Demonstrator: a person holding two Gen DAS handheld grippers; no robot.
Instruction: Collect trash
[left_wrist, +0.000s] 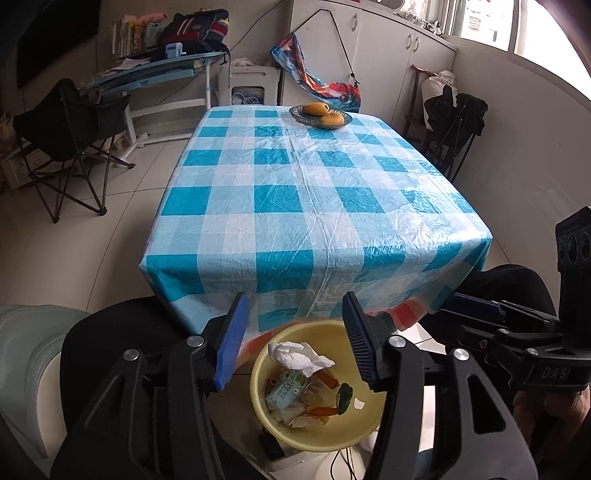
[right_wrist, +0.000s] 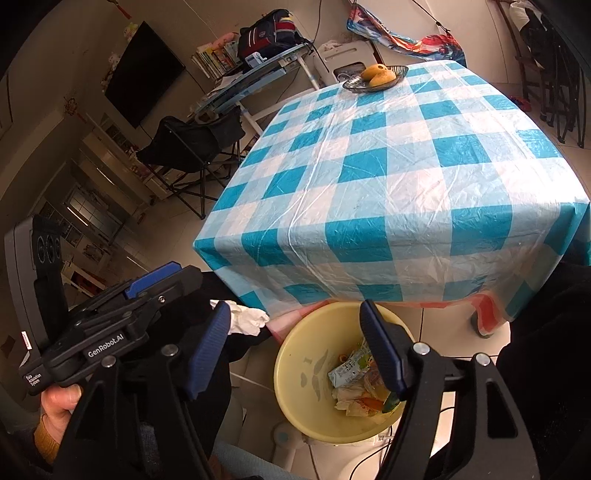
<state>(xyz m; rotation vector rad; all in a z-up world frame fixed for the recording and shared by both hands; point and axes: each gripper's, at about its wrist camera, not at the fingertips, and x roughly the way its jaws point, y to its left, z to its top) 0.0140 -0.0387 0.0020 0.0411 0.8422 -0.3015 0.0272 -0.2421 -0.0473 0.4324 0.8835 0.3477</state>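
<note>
Both hand-held grippers, left and right, hang spread and empty over the round yellow plastic bin on the floor. The crumpled white tissue drops in. The checked tabletop looks clear, so the next move is probably just a last look around.

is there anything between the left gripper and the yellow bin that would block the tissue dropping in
Nothing visible does. The left gripper is open directly over the yellow bin, and the white tissue sits free between its fingers above the trash already inside.
</note>
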